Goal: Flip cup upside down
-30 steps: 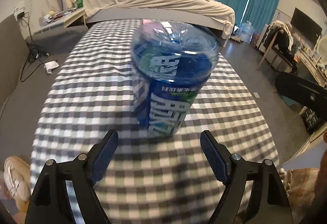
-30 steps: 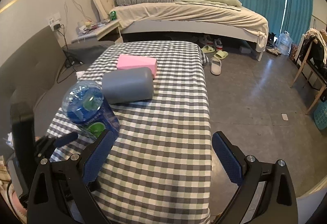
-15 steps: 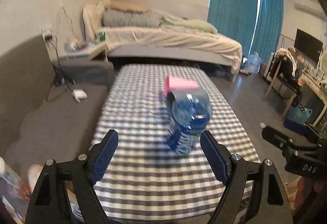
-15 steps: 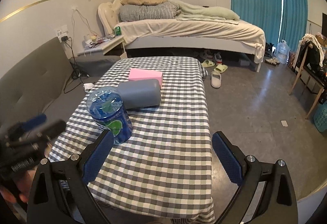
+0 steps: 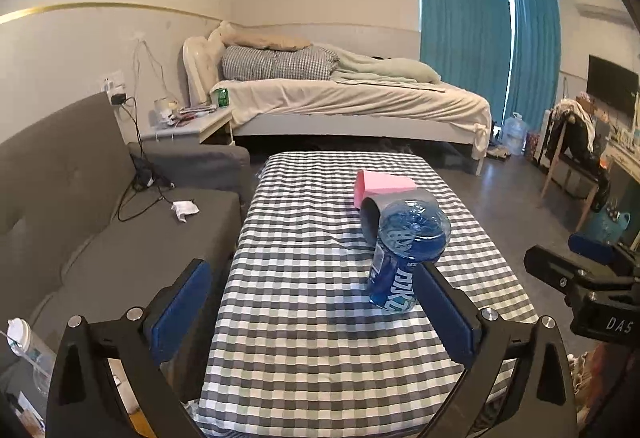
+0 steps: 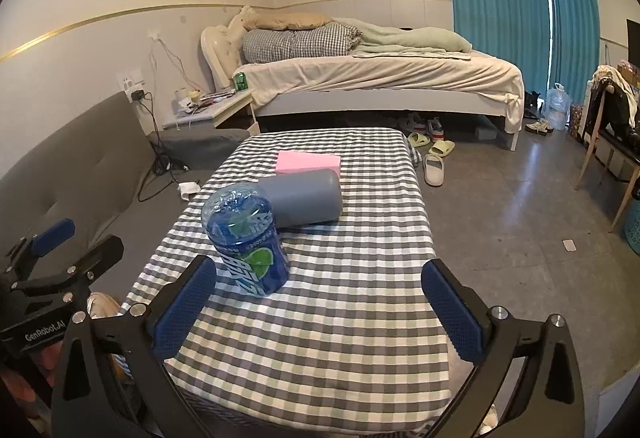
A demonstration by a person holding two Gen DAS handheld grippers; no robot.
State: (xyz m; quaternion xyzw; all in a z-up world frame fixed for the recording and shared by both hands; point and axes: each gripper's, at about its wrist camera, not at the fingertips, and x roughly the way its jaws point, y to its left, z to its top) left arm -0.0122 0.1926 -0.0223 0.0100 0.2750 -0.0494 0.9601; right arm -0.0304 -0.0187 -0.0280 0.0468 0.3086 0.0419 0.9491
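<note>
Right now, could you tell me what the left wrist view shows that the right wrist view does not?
Only the left wrist view shows the television on the far wall and a lidded clear cup at the lower left. Only the right wrist view shows slippers on the floor near the bed. Both show the blue cup standing on the checked table, with the grey cylinder and pink box behind it.

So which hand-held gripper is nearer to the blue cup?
Probably the left hand-held gripper; the blue cup sits ahead by its right finger. The right hand-held gripper has it ahead-left.
</note>
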